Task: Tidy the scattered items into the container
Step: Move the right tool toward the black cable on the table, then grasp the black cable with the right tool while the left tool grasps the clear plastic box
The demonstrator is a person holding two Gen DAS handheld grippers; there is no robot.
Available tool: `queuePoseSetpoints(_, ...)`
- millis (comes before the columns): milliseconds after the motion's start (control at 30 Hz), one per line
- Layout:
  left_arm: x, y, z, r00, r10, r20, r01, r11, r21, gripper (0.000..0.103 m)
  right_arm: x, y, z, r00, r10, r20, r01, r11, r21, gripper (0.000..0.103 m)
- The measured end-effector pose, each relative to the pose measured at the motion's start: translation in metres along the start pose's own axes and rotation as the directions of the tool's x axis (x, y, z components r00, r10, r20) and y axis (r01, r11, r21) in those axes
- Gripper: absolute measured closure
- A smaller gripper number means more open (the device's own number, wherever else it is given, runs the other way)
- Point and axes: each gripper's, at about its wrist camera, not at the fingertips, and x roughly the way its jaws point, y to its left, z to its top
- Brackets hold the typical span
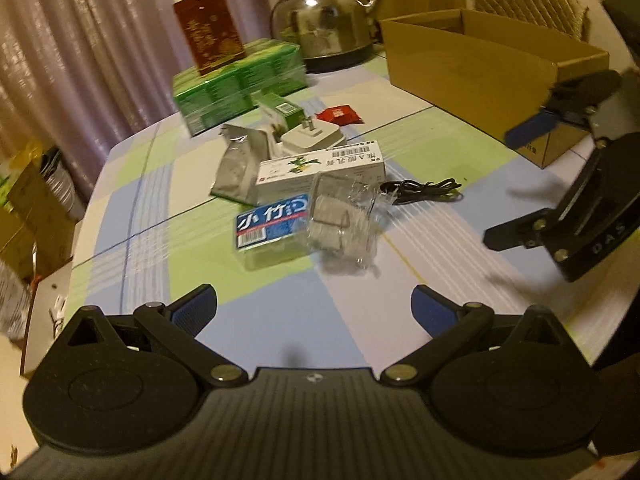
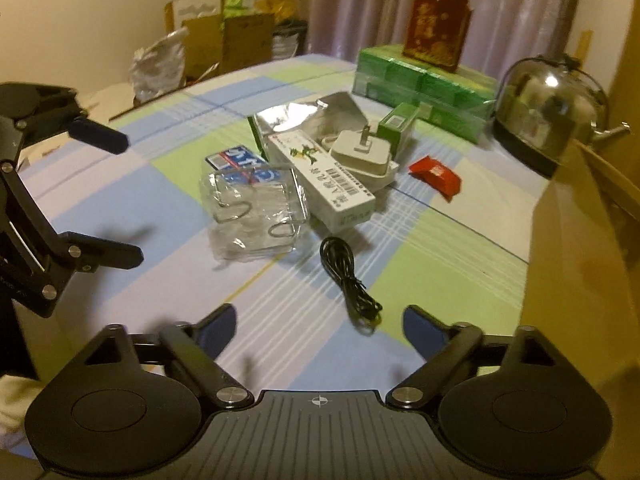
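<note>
Left gripper point(image 1: 314, 306) held with jaws spread wide, nothing between them, above the checked tablecloth point(image 1: 280, 320). Right gripper point(image 2: 318, 326) likewise spread and empty. Scattered items clustered left of the cardboard box point(image 1: 476, 68): white carton point(image 1: 320, 172), blue packet point(image 1: 274, 216) touching its near side, clear plastic wrap point(image 1: 346, 228) overlapping the packet, white plug adapter point(image 2: 362, 152) resting on the carton, black cable point(image 2: 348, 280) nearest the box, red sachet point(image 2: 434, 176) behind the carton.

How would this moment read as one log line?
left gripper: open, empty | right gripper: open, above black cable | cardboard box: open
</note>
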Motion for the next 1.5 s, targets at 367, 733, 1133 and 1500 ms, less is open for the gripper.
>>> queuePoseSetpoints(367,0.038,-0.001,0.016,0.996,-0.071,0.044,0.066,0.993,0.096,0.013,0.050,-0.029,0.016,0.998,0.017,-0.057,-0.020,0.998,-0.054,0.058)
queuePoseSetpoints(733,0.065,-0.007,0.022,0.997,-0.075,0.036,0.069,0.987,0.143,0.041,0.061,-0.037,0.019,0.998,0.038,-0.050,-0.040,0.998,-0.042,0.073)
queuePoseSetpoints(1133,0.069,-0.001,0.023,0.997,-0.059,0.043,0.055,0.994,0.094,0.072,0.061,-0.034,0.019,0.997,0.045,-0.055,-0.046,0.999,-0.005,0.091)
queuePoseSetpoints(1500,0.043,-0.005,0.014,0.994,-0.108,-0.005,0.108,0.993,-0.038,0.077,0.021,-0.032,0.002,0.998,0.054,-0.045,-0.044,0.980,0.195,0.092)
